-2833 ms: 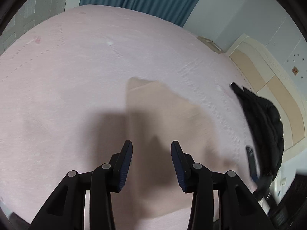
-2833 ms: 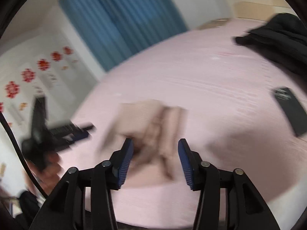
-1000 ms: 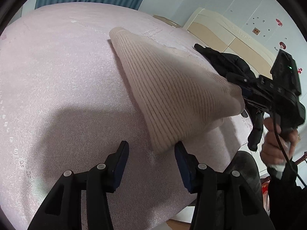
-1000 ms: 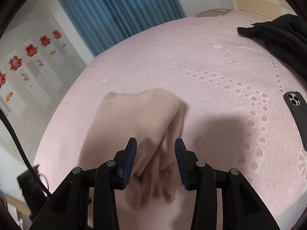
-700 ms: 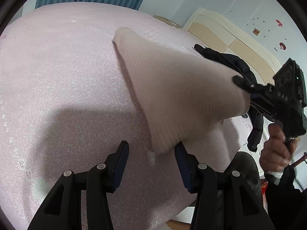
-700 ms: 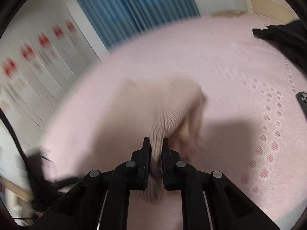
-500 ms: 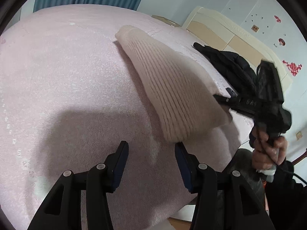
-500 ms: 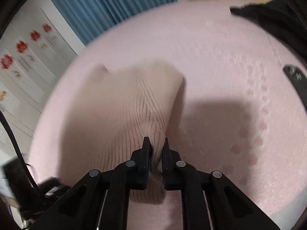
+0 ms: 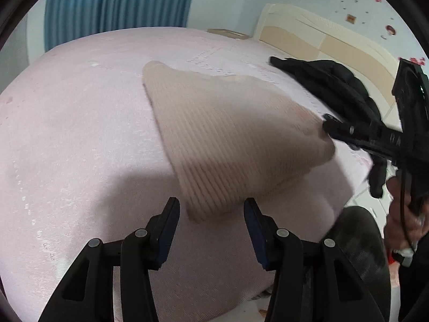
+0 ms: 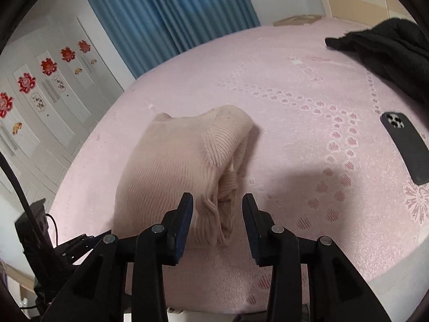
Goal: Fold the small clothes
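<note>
A small beige ribbed knit garment (image 9: 228,136) lies bunched on the pink bed, its near edge just ahead of my left gripper (image 9: 211,214), which is open and empty. In the right wrist view the same garment (image 10: 177,166) lies folded over itself, its gathered corner between the jaws of my right gripper (image 10: 217,209), which is open and not holding it. The right gripper also shows in the left wrist view (image 9: 332,128), its tip at the garment's right edge.
A black jacket (image 10: 388,53) lies at the bed's far right, also in the left wrist view (image 9: 329,86). A black phone (image 10: 407,147) lies face down on the right. The pink bedspread (image 10: 295,86) ends at its near edge. A headboard (image 9: 321,43) and blue curtains (image 10: 166,13) stand behind.
My right gripper was shut on the garment's corner and lifting it half a second ago; it has now opened and the cloth has dropped onto the bed. The left gripper stayed open.
</note>
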`<state>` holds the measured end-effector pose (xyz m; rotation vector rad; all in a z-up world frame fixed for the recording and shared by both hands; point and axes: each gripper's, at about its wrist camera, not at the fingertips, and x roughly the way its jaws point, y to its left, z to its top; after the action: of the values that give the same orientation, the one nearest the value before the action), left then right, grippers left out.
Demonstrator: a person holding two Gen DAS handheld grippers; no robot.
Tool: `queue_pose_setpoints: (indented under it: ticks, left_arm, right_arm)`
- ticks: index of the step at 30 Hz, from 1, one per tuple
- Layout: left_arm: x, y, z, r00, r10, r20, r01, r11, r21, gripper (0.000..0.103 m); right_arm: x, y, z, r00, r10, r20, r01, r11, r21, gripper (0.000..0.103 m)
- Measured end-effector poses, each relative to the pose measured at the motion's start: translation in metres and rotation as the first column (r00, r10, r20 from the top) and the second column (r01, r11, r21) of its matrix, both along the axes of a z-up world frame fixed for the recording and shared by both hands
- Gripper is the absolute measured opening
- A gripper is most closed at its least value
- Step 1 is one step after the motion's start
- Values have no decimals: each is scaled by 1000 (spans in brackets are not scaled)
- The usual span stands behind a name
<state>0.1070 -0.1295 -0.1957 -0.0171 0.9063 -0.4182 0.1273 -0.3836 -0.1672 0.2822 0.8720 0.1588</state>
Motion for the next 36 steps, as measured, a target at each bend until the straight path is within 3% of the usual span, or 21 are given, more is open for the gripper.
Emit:
queue_pose_setpoints:
  ticks: [2,5,7,9,10,17,22,26,28,29,31,33,36]
  left_arm:
    - [1,4,-2,1000,11,-23,-11,1000,21,47]
    - [-7,28,7,999,35,-25,-36,999,-37,47]
    - [-11,47,14,997,72,-24,-74,994,-79,47]
    - [-9,64,17,993,113,-34,-116,988,-98,47]
    - [-5,71,18,990,134,-37,-137,985,-105,47]
    - [45,103,29,976,220,0,-218,969,-114,47]
    - [86,116,34,969,241,45,-235,965,-116,47]
    - [94,129,28,962,270,49,-257,950,-177,47]
    - [94,137,19,954,299,32,-286,936,-207,47]
    - [95,137,15,951,309,16,-298,930,-215,47]
    - [95,140,10,947,322,-11,-316,921,-227,47]
    - [90,142,13,945,326,11,-315,923,-222,47]
    - [87,146,15,945,326,24,-310,919,-242,47]
  right_arm:
    - [13,18,-15,994,25,-103,-38,991,-128,36]
    - [12,20,-19,990,43,-131,-62,988,-143,35]
    - [10,8,-7,997,29,-74,-33,998,-57,37]
    - [18,-1,2,999,3,-39,-2,999,36,54]
    - [25,-1,3,999,-8,-40,10,999,47,54]
    - [99,10,-39,975,-47,-216,75,989,124,56]
    - [112,7,-65,972,-17,-235,68,975,212,68]
    - [114,0,-74,974,5,-228,58,961,270,71]
    - [116,6,-72,976,24,-218,26,974,225,70]
    - [116,10,-72,974,48,-219,1,977,215,63]
    - [118,8,-73,970,74,-231,-14,968,252,54]
    - [119,2,-75,967,72,-245,5,954,299,45]
    - [113,-1,-64,969,56,-241,22,951,310,38]
